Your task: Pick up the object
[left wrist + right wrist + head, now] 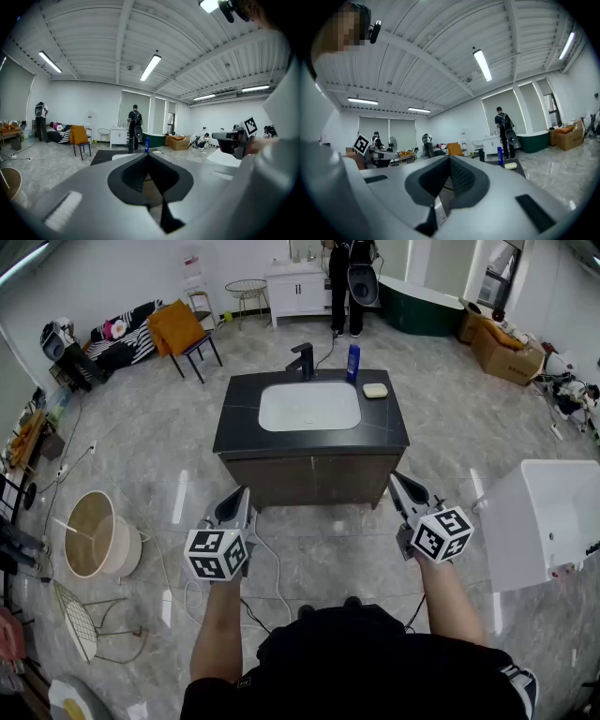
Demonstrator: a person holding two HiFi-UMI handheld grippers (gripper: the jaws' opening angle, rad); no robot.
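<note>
left gripper (244, 495) and right gripper (396, 480): jaws fully closed, nothing held, both near the front of the sink cabinet (281, 474). likely targets sit at the cabinet top's far right: blue bottle (352, 362), with soap bar (375, 390) just beside it. bottle probably light, rigid, smooth: grip mid-body. soap likely slippery: grip its long sides.

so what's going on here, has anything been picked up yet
A person stands facing a dark-topped vanity, holding the left gripper and the right gripper out in front, fingers shut on nothing. Nothing has been picked up yet. A blue bottle and a bar of soap sit untouched on the counter near the faucet, and both grippers are short of them. Another person stands by the far wall.
</note>
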